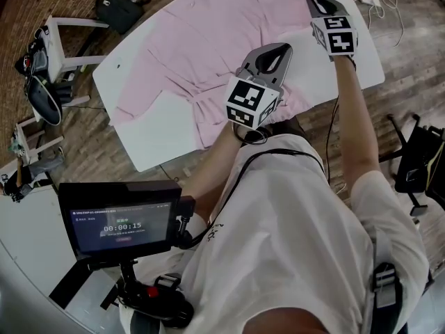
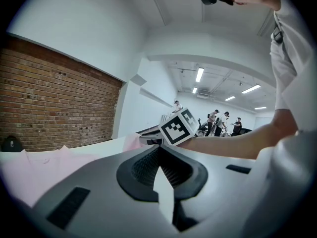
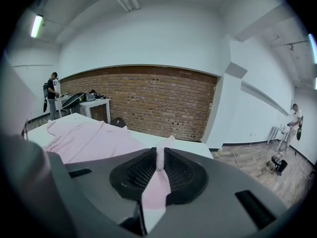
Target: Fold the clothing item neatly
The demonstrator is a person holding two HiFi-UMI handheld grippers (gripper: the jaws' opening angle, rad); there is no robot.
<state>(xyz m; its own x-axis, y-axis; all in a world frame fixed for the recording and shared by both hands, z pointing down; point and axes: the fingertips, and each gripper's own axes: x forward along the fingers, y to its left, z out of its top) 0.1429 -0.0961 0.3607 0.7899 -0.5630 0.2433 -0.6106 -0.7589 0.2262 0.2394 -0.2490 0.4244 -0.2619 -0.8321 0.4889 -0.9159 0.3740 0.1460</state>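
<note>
A white table (image 1: 142, 145) stands on a brick-patterned floor, with a brick wall (image 3: 148, 100) behind it and a small side table (image 1: 61, 46) off to the left. The pink garment (image 1: 208, 40) lies spread over most of the tabletop, one sleeve trailing toward the left edge. Both grippers sit at the garment's near-right edge, close to the person. The left gripper (image 1: 275, 51) is clamped tight on a thin, pale fold of the cloth that runs up between its pads. The right gripper (image 1: 317, 3), farther along the same edge toward the table's far corner, is clenched on a pink fold, which stands up between its jaws. The rest of the garment stretches away to the left of both grippers.
</note>
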